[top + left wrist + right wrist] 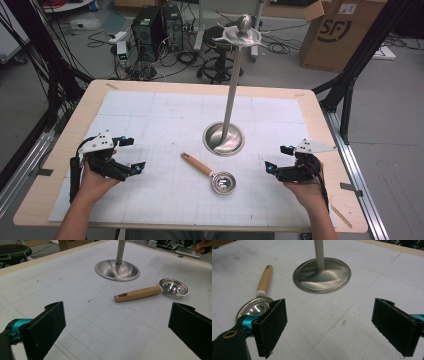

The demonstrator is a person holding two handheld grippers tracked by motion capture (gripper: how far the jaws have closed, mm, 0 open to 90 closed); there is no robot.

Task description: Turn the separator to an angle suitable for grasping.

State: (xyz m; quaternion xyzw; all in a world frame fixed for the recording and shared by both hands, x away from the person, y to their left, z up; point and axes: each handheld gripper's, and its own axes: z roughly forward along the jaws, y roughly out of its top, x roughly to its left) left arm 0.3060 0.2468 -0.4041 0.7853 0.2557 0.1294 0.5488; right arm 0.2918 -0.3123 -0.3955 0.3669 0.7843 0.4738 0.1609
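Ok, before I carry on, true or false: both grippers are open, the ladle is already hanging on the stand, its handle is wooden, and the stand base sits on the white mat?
1. Both the left gripper and the right gripper are open: true.
2. The ladle hangs on the stand: false, it lies flat on the white mat.
3. The ladle handle is wooden: true.
4. The stand base sits on the mat: true.
5. The left gripper holds the ladle: false, its fingers hold nothing.
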